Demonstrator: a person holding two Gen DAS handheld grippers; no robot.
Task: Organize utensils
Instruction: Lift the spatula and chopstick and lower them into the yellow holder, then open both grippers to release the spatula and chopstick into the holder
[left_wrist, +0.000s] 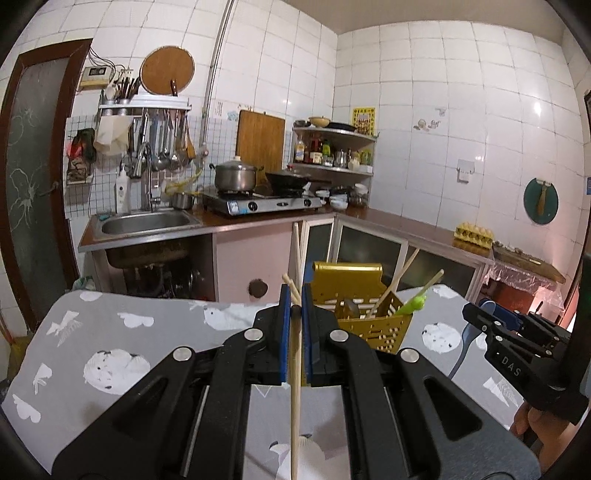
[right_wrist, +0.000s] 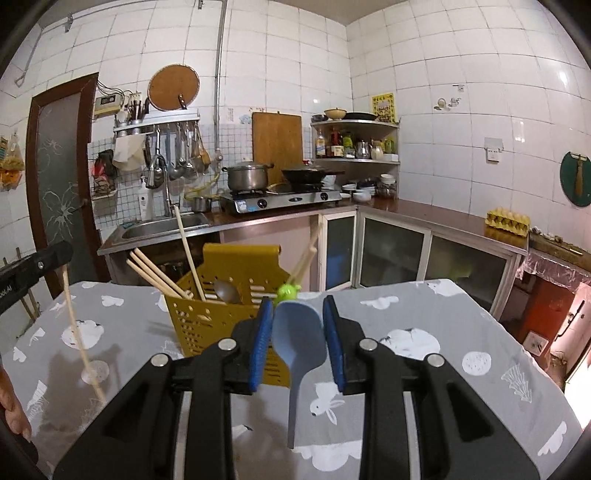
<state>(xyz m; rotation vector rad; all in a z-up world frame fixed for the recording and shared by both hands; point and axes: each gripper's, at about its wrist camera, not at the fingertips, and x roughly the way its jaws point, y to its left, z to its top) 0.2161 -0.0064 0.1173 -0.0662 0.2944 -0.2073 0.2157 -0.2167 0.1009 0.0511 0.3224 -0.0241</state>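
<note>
My left gripper (left_wrist: 295, 295) is shut on a pale wooden chopstick (left_wrist: 295, 387) that hangs down between its blue pads. Behind it, a yellow perforated utensil holder (left_wrist: 373, 321) stands on the grey patterned table (left_wrist: 110, 332), with chopsticks and a green-headed utensil (left_wrist: 415, 304) in it. My right gripper (right_wrist: 298, 314) is shut on the bowl of a light blue spoon (right_wrist: 299, 332), handle pointing down. The yellow holder (right_wrist: 207, 325) sits just left of and behind it, holding several chopsticks (right_wrist: 159, 277) and a metal spoon (right_wrist: 227, 290). The left gripper (right_wrist: 37, 266) with its chopstick (right_wrist: 79, 339) shows at left.
The table edge drops off toward the kitchen counter with a sink (left_wrist: 144, 223), a gas stove (left_wrist: 262, 203) with pots, and cabinets. An egg tray (left_wrist: 474, 234) sits on the right counter. A person's hand (left_wrist: 543, 432) holds the right gripper at lower right.
</note>
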